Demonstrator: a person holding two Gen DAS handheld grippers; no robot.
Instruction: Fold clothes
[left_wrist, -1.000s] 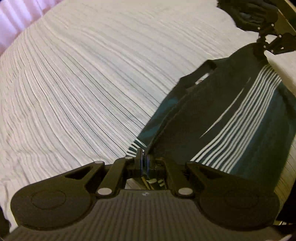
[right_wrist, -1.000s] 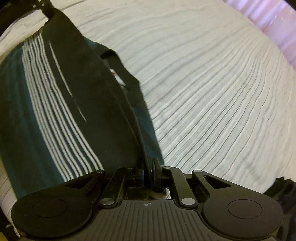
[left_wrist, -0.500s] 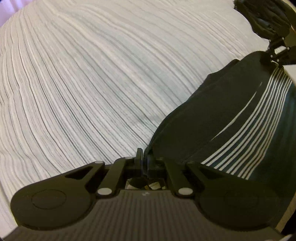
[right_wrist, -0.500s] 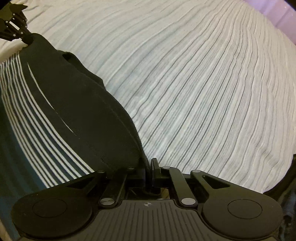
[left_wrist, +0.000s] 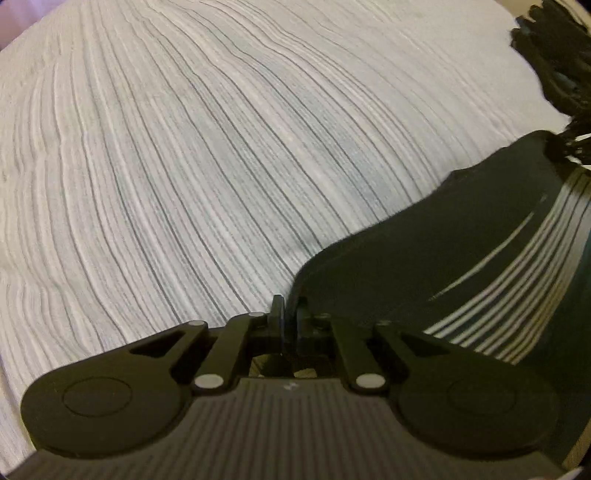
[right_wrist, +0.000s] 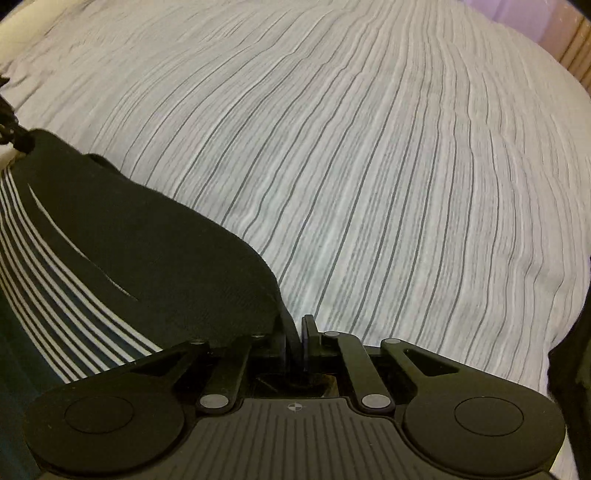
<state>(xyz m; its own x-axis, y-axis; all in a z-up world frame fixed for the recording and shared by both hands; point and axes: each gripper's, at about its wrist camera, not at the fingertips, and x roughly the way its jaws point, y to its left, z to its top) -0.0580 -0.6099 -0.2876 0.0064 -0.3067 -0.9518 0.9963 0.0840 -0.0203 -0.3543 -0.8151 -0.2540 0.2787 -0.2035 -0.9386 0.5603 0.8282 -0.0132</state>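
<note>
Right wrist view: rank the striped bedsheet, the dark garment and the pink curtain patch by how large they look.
1. Striped bedsheet, fills most of the frame.
2. Dark garment, though nearness to the camera enlarges it.
3. Pink curtain patch, only a corner sliver shows.

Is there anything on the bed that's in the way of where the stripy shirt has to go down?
Nothing visible. Both grippers, left and right, already pinch the dark striped shirt, and the striped bedsheet ahead shows only wrinkles.
</note>
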